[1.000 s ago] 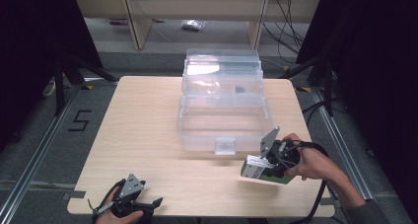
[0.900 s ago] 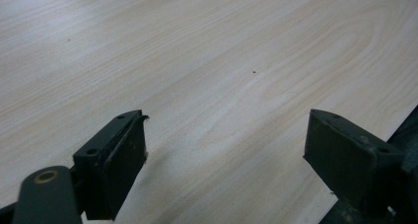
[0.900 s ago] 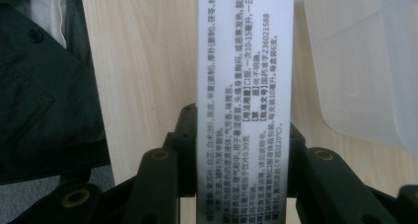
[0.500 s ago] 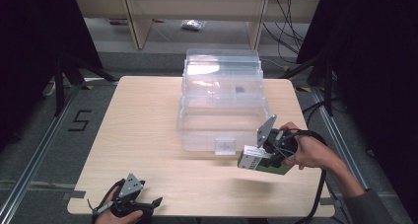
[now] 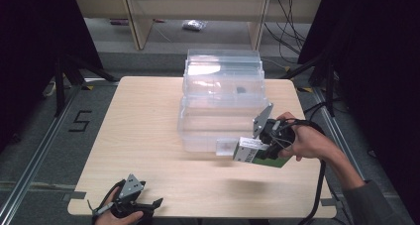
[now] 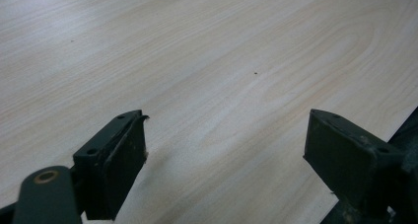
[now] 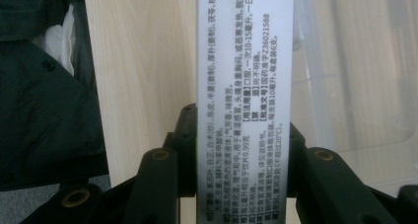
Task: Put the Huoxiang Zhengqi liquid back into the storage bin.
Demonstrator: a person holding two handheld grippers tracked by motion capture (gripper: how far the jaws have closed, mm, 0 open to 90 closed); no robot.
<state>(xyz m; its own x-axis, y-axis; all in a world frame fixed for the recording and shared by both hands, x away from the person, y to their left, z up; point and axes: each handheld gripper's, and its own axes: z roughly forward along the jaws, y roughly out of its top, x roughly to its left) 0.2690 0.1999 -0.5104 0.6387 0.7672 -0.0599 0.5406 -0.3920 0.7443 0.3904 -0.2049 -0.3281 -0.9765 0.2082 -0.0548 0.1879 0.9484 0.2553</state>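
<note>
**Carton held up by the clear bin, ready to go in**

The right gripper (image 5: 255,148) sits at the middle right of the high view, its jaws pinching a small green and white carton (image 5: 250,150) across its narrow sides. In the right gripper view the carton (image 7: 245,86) runs up the centre of the frame, printed face toward the camera, both jaws pressed flat against it. The carton is off the table (image 5: 143,131), just beside the near right corner of the clear plastic bin (image 5: 223,106).

The step in hand looks to be carrying the carton to the bin. To do it well, the hold should stay square, since the carton is long and held near one end, so a tilt could let it swing. It likely needs to rise above the bin's front wall before travelling toward the centre of the frame; that wall is transparent and easy to clip.

The left gripper (image 5: 130,205) rests at the lower left, near the table's bottom edge, its jaws spread wide over bare wood (image 6: 222,61) and holding nothing. It is well apart from the bin.

Open room lies across the left half of the table. On the right, the tabletop edge is near the hand, so any set-down there should stay inboard.
</note>
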